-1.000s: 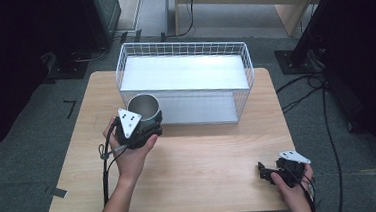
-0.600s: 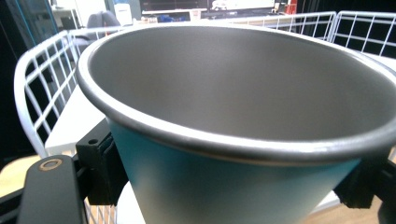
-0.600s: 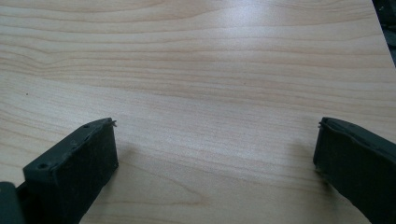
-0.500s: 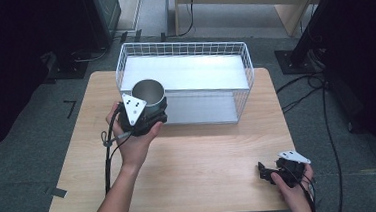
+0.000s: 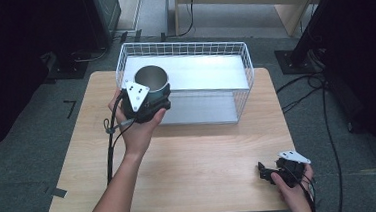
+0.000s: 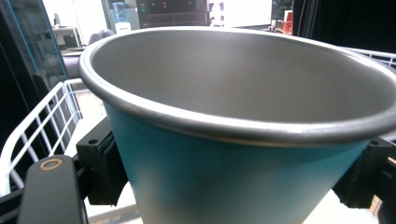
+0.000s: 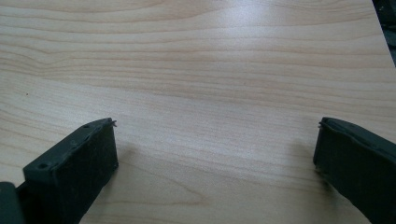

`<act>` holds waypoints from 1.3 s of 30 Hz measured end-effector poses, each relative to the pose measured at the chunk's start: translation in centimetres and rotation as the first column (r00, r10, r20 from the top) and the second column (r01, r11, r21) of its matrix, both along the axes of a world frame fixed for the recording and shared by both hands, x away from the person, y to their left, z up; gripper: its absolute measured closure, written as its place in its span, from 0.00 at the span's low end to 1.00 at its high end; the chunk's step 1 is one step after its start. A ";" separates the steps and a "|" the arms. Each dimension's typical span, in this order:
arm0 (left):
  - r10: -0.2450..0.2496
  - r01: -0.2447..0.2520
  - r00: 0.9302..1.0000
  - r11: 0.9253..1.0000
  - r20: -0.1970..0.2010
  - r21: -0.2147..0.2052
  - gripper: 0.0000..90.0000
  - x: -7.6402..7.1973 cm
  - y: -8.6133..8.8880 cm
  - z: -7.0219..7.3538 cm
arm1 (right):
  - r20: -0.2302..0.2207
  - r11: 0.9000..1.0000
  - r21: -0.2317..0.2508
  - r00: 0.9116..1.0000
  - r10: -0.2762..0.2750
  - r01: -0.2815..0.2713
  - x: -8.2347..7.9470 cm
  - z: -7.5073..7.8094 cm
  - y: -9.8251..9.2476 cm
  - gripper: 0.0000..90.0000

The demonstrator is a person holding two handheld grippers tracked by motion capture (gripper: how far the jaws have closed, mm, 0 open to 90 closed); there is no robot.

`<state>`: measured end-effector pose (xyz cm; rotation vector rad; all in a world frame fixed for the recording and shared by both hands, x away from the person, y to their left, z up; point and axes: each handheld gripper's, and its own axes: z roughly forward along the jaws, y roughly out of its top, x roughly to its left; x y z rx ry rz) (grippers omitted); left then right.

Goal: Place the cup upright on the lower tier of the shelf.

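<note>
The cup (image 5: 153,81) is teal on the outside and shiny grey inside, and it sits up in the air at the near left corner of the white wire basket (image 5: 245,62), with its open mouth up. The left gripper (image 5: 148,103) squeezes it from both sides; in the left gripper view the two black jaws press on the cup's (image 6: 233,177) teal wall, low down under the rim. The job in hand looks like putting the cup into the basket. To do it well, I think the cup has to go high enough that its bottom clears the top wire, then move over the flat white floor inside, and only then come down. It should stay straight up so it lands flat and does not tip. The squeeze should last until the bottom sits on the floor, and then the jaws can let go. The cable hanging from the left gripper should not catch on the wires. The right gripper (image 5: 267,172) lies low on the wooden table (image 5: 204,150) at the near right corner, well apart from the basket, with its jaws wide and nothing between them.
</note>
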<state>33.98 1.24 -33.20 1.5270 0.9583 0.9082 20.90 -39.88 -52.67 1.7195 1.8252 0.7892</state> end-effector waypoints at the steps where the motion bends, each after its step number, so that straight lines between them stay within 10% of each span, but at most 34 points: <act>1: 0.000 0.000 1.000 1.000 0.000 0.000 0.18 0.0 0.0 0.0 | 0.000 1.000 0.000 1.000 0.000 0.000 0.0 0.0 0.0 0.00; 17: 0.037 -0.036 0.999 0.999 0.019 -0.013 0.18 3.5 -1.4 2.7 | 0.001 1.000 0.001 1.000 -0.001 0.001 0.0 0.0 0.0 0.00; 39: 0.058 -0.059 0.998 0.998 -0.020 -0.023 0.18 9.5 -3.1 1.3 | -0.001 1.000 0.003 1.000 -0.001 0.001 0.0 0.0 0.0 0.00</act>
